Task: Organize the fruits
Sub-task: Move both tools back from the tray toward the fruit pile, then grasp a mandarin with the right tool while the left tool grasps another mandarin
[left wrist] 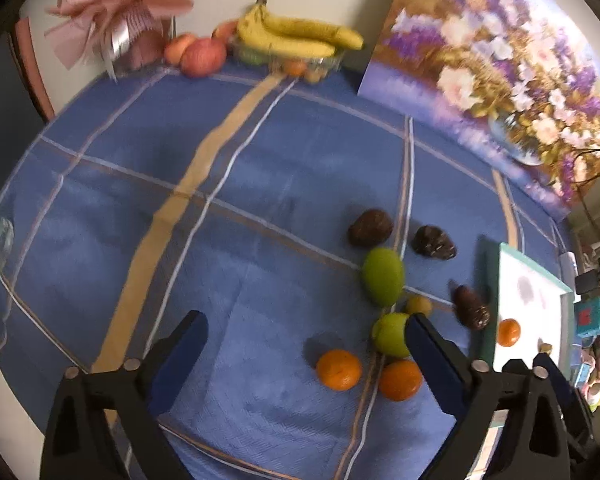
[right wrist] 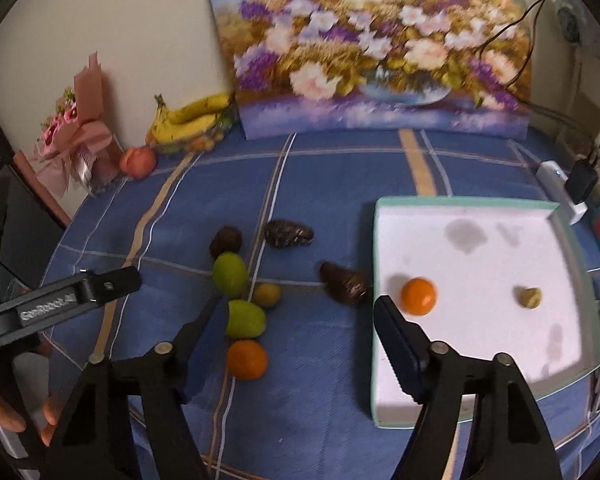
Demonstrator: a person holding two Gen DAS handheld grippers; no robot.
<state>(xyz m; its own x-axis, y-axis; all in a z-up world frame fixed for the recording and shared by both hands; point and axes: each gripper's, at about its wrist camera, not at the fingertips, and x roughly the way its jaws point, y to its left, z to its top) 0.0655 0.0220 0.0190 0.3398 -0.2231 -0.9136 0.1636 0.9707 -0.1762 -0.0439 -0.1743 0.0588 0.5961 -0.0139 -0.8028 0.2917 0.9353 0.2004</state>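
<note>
Loose fruit lies on the blue checked cloth [left wrist: 260,200]: two oranges [left wrist: 338,369] [left wrist: 400,380], two green fruits [left wrist: 383,276] [left wrist: 390,334], a small yellow one [left wrist: 419,305] and three dark brown ones [left wrist: 370,227]. My left gripper [left wrist: 306,328] hovers open above them, its right finger beside the nearer green fruit. A white tray [right wrist: 460,204] on the right holds an orange [right wrist: 418,296] and a small yellowish fruit [right wrist: 529,297]. My right gripper [right wrist: 300,316] is open and holds nothing, between the fruit cluster and the tray's left edge.
Bananas [left wrist: 296,36] in a clear container, apples [left wrist: 202,56] and a pink bouquet [left wrist: 116,12] stand along the back wall. A flower painting [right wrist: 372,48] leans behind the tray. Chargers and cables [right wrist: 560,188] sit at the right edge. A hand [right wrist: 4,412] shows at the lower left.
</note>
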